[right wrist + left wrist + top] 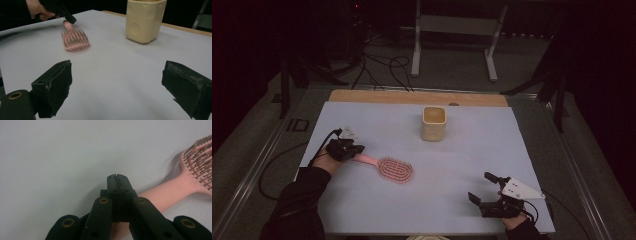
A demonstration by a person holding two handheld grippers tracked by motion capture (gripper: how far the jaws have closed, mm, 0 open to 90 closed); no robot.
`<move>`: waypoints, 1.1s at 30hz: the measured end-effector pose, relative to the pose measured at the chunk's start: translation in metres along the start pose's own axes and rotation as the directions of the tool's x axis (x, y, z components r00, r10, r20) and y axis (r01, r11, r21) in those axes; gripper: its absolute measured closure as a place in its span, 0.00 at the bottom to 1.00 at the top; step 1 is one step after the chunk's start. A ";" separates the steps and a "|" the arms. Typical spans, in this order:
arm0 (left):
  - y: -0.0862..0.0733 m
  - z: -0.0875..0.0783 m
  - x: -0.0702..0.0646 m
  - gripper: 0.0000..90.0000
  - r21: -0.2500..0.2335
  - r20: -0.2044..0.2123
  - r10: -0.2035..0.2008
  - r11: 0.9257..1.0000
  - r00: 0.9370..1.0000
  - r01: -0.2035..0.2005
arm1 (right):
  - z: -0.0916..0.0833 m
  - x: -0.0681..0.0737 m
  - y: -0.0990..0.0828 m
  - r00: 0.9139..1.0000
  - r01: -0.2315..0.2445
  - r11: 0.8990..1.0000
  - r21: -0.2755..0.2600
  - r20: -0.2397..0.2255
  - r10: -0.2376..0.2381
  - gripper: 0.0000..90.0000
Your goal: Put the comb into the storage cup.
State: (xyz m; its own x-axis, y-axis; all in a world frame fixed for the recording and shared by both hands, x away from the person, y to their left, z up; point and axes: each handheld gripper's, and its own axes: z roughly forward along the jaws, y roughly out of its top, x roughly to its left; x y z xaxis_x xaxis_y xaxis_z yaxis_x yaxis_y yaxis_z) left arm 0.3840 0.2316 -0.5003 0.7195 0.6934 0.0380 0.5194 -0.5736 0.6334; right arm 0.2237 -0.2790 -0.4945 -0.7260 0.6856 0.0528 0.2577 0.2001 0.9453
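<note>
Your table [362,220] carried a pale sheet [462,165] that covered almost all of its top, with a strip of bare wood left along the far edge. Near the far middle of that sheet stood the cream cup [433,123], upright, well apart from both of your hands. The pink hairbrush [390,168] lay flat at the left of the sheet, bristles up, its head pointing toward the middle and its handle toward your left hand. In the left gripper view the handle [165,193] ran out from under the jaws, which were pressed together, tip against tip. Your left gripper [346,149] sat right over the handle's end, clenched, but you could not tell from these views whether it gripped the handle or merely lay above it. Your right gripper [484,189] rested near the front right corner, released, jaws wide apart with bare sheet between them.
</note>
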 end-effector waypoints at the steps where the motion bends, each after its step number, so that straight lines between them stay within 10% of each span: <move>1: 0.000 0.000 0.000 1.00 0.003 0.004 0.000 1.000 1.000 0.000 | 0.000 -0.001 0.000 1.000 0.001 1.000 0.001 0.003 -0.001 0.10; 33: -0.028 -0.028 -0.024 1.00 0.086 0.070 0.060 0.994 0.996 -0.066 | 0.000 -0.001 0.000 1.000 -0.008 1.000 0.001 0.008 0.008 0.10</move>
State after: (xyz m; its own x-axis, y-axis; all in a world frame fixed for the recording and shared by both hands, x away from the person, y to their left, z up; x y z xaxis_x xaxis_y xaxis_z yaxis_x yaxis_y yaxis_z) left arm 0.3393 0.2433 -0.4978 0.7798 0.6257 0.0216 0.5087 -0.6533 0.5607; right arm 0.2243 -0.2796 -0.4944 -0.7184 0.6932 0.0579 0.2641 0.1949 0.9446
